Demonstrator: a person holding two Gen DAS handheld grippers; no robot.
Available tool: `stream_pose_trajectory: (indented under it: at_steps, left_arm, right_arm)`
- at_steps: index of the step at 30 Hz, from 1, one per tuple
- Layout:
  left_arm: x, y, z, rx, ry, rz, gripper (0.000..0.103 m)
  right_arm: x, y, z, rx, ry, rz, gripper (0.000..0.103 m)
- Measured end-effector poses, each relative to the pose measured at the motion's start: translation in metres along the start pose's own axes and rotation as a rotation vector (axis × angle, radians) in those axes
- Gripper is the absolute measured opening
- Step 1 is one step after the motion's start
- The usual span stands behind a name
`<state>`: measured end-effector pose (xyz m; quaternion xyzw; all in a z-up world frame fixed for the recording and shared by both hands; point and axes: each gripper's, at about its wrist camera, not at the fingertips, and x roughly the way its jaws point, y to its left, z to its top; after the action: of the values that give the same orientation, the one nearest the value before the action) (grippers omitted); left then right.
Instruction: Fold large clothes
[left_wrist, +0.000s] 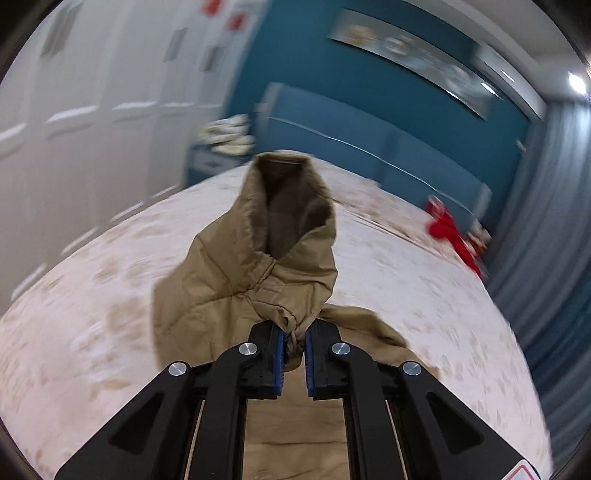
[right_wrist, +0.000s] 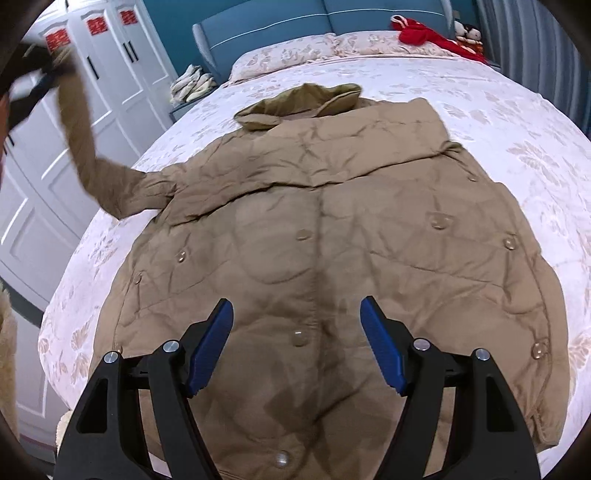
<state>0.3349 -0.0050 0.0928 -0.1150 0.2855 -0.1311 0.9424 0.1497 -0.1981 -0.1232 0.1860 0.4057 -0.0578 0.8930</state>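
Observation:
A large tan quilted coat (right_wrist: 332, 229) lies face up on the bed, collar toward the headboard, one sleeve folded across its chest. My left gripper (left_wrist: 294, 341) is shut on the cuff of the other sleeve (left_wrist: 258, 266) and holds it up in the air; the sleeve opening faces the camera. In the right wrist view this lifted sleeve (right_wrist: 81, 122) rises to the upper left, where the left gripper (right_wrist: 35, 79) shows blurred. My right gripper (right_wrist: 297, 314) is open and empty, hovering above the coat's lower front.
The bed (right_wrist: 517, 122) has a pale floral cover and a blue headboard (right_wrist: 295, 22). Red clothing (right_wrist: 424, 33) lies near the pillows. White wardrobe doors (right_wrist: 55, 155) stand at the left, with a bedside table holding folded cloth (right_wrist: 192, 86). Grey curtains (left_wrist: 546, 221) hang at the right.

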Motion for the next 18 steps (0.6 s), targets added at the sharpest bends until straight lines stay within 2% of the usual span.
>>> stream_pose_trajectory:
  at_steps: [1, 6, 11, 12, 14, 16, 17, 18]
  left_arm:
    - [0.013, -0.03, -0.006, 0.047, 0.021, -0.024, 0.005]
    - [0.067, -0.116, -0.044, 0.158, 0.138, -0.098, 0.005]
    - [0.105, -0.164, -0.089, 0.243, 0.258, -0.117, 0.005]
    - [0.113, -0.165, -0.101, 0.252, 0.304, -0.128, 0.008]
    - [0.127, -0.159, -0.124, 0.221, 0.451, -0.16, 0.015]
    - [0.124, -0.143, -0.138, 0.166, 0.533, -0.197, 0.024]
    - [0.112, -0.126, -0.145, 0.123, 0.543, -0.213, 0.032]
    - [0.1, -0.108, -0.15, 0.091, 0.536, -0.207, 0.052]
  right_arm:
    - [-0.002, -0.007, 0.001, 0.012, -0.006, -0.001, 0.069]
    - [-0.007, -0.034, 0.003, 0.052, -0.015, -0.006, 0.069]
    - [-0.007, -0.07, -0.002, 0.112, -0.005, -0.034, 0.069]
    - [-0.007, -0.075, -0.003, 0.118, -0.005, -0.038, 0.069]
    - [-0.007, -0.088, -0.003, 0.136, -0.001, -0.056, 0.069]
    - [-0.01, -0.1, 0.0, 0.15, -0.003, -0.071, 0.069]
    - [-0.013, -0.106, 0.004, 0.151, -0.009, -0.082, 0.069]
    - [-0.014, -0.112, 0.008, 0.152, -0.013, -0.095, 0.069]
